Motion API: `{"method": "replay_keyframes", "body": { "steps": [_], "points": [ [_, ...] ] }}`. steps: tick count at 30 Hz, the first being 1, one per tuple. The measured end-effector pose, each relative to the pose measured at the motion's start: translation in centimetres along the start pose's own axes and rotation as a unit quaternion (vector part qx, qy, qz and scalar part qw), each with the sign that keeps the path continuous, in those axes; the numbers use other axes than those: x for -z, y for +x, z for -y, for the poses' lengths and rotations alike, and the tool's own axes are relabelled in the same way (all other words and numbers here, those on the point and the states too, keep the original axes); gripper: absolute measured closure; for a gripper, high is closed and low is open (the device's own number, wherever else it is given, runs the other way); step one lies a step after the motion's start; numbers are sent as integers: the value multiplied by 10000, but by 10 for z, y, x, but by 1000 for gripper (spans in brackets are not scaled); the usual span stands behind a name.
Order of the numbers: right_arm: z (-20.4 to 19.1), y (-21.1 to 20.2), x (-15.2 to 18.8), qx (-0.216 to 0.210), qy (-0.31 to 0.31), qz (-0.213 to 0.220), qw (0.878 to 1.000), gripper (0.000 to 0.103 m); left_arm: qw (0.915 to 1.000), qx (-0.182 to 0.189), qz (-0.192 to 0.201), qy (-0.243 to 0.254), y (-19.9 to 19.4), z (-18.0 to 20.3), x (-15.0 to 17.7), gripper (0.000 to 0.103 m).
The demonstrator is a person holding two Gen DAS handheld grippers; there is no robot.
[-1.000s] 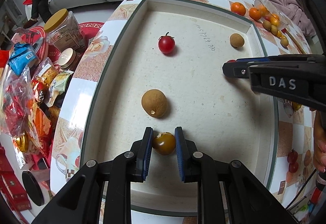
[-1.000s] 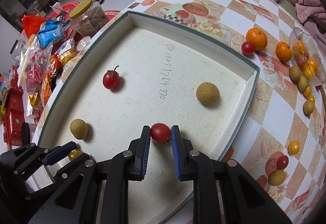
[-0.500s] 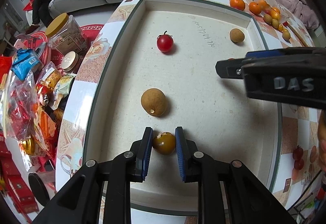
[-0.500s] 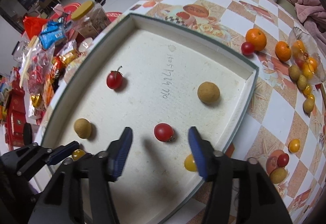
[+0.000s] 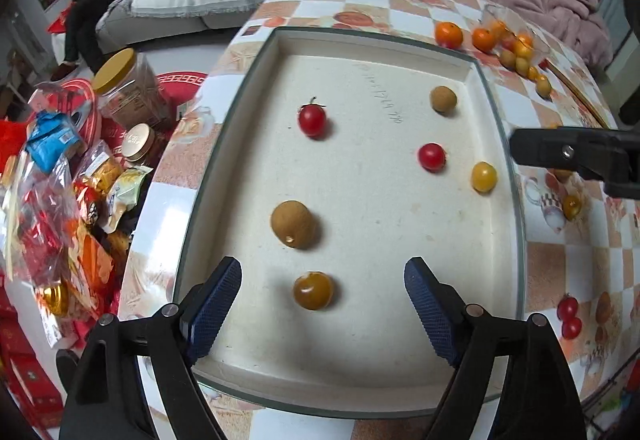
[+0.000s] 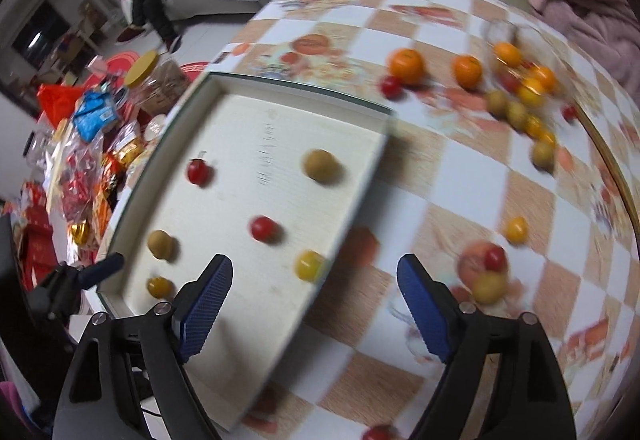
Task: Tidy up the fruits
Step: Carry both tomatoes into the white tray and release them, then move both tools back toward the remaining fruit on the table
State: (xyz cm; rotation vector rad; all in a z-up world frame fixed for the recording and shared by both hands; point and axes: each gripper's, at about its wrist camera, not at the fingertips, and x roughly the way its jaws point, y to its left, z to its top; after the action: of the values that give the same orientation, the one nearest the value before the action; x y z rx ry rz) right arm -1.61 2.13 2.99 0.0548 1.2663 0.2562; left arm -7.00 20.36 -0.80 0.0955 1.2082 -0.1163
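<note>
Checkered tabletop w/ white tray, your left tongs spread wide, nothing gripped, amber tomato lying loose on tray between pads, your right tongs wide, empty, over tray's edge, yellow tomato in tray by that edge.

Left gripper: matte black plastic arms with silver round screws at the joints, and blue pads with a fine knurled grid. Right gripper, lower middle of its frame, has identical black arms, silver screws, blue textured pads
</note>
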Motion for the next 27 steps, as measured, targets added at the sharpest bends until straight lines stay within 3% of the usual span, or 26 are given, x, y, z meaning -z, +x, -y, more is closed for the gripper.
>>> {"method": "replay_keyframes", "body": {
  "steps": [7,14,20,27],
  "points": [
    [37,-13,30,293,364,-25,9989,16,9997,1,-8,243,-7,23,-10,18],
    [88,-25,57,598,938,-51,9938,16,9967,230,248,740,-23,74,-28,18],
    [123,-32,64,651,1272,-11,9897,16,9912,494,358,1174,-28,124,-40,18],
    [151,-32,64,609,1435,-10,9878,16,9879,673,216,1382,-18,168,-37,18]
  ]
}}
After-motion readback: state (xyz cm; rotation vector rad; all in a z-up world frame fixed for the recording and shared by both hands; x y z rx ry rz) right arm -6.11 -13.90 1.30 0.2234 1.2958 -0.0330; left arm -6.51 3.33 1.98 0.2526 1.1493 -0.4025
